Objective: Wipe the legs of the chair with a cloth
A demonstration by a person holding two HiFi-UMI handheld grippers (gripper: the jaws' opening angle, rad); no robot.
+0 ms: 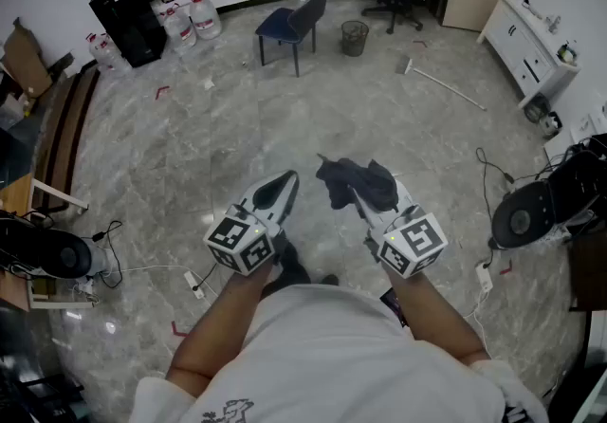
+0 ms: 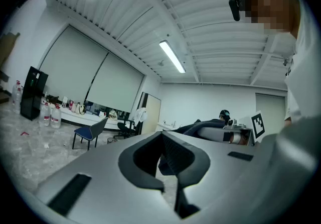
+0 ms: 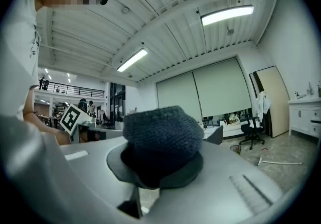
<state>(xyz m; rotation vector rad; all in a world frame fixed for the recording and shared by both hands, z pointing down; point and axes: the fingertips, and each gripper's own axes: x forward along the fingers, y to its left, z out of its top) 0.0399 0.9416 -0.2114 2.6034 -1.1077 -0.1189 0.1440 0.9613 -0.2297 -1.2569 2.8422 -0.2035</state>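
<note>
Both grippers are held level, near the body: the right gripper (image 1: 363, 199) is clamped on the dark cloth (image 1: 355, 180), the left gripper (image 1: 287, 178) closed on nothing. The chair (image 1: 296, 21) is seen far ahead, slightly left, legs upright, well apart from both.

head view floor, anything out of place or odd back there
A long-handled broom lies flat on the floor, right of the wire bin, rather than stood up. A few red scraps are scattered on the tiles too. Nothing looks spilled or broken.
</note>
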